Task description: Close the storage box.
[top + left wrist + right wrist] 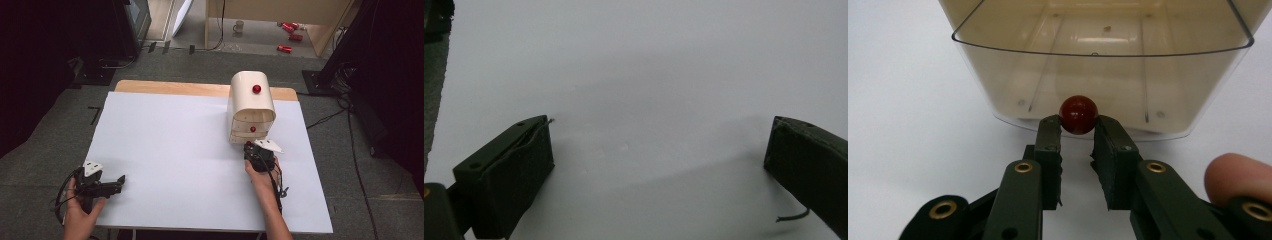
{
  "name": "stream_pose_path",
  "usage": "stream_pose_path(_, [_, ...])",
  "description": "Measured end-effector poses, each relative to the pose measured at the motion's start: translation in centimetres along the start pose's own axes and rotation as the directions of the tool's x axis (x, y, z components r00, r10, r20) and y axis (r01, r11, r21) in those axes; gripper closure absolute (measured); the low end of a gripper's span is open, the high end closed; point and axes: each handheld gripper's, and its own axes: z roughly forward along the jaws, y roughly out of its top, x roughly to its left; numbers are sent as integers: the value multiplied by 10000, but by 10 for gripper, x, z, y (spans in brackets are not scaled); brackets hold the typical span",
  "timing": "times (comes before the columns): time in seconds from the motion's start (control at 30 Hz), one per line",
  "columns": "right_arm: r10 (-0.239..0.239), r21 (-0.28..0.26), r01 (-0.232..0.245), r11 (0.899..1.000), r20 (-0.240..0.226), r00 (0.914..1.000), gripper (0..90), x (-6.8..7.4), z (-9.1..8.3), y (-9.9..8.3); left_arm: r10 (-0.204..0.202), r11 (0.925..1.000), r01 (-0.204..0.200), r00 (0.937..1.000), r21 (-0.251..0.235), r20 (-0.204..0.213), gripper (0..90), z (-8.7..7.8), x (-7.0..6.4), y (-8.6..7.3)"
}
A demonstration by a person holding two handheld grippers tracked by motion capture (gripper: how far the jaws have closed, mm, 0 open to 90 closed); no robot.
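Observation:
A cream drawer cabinet (252, 107) with red knobs stands at the right of the white table (175, 150). My right gripper (249, 146) is at its base. In the right gripper view the gripper (1078, 126) is shut on the red knob (1078, 114) of a clear drawer (1103, 75), and I look down into the drawer's bare inside. One more knob (253, 129) shows on the drawer above and another knob (256, 89) on the curved top. My left gripper (121, 178) rests at the table's near left corner; its gripper (659, 140) is open over bare white surface.
The table's wooden back edge (175, 87) shows behind the white sheet. On the floor beyond lie a mug (239, 26) and red cans (290, 35). Dark equipment (125, 25) and cables (325, 117) flank the table.

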Motion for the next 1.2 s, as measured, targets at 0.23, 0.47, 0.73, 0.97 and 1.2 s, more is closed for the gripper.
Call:
stream_pose_path(0.23, [42, -38, -42, 10000, 24, 10000, 737, -1, 2, 0, -1, 10000, 1, 10000, -1, 2, 0, 0, 0, 0])
stream_pose_path(0.47, [238, 86, -239, 9997, 78, 9997, 615, -4, 4, -1, -3, 10000, 3, 10000, -1, 2, 0, 0, 0, 0])
stream_pose_path(0.73, [72, 310, -68, 9995, -151, 9999, 234, -10, 1, -3, -1, 10000, 1, 10000, -3, 1, 0, 0, 0, 0])
stream_pose_path(0.97, [-400, 1002, 370, 9943, 280, 9988, 95, -15, -7, -8, 0, 10000, 0, 10000, -1, 1, 0, 0, 0, 0])
stream_pose_path(1.2, [-364, 989, 319, 9946, 449, 9983, 80, -35, -27, -18, -1, 10000, 1, 10000, -2, 0, 0, 0, 0, 0])
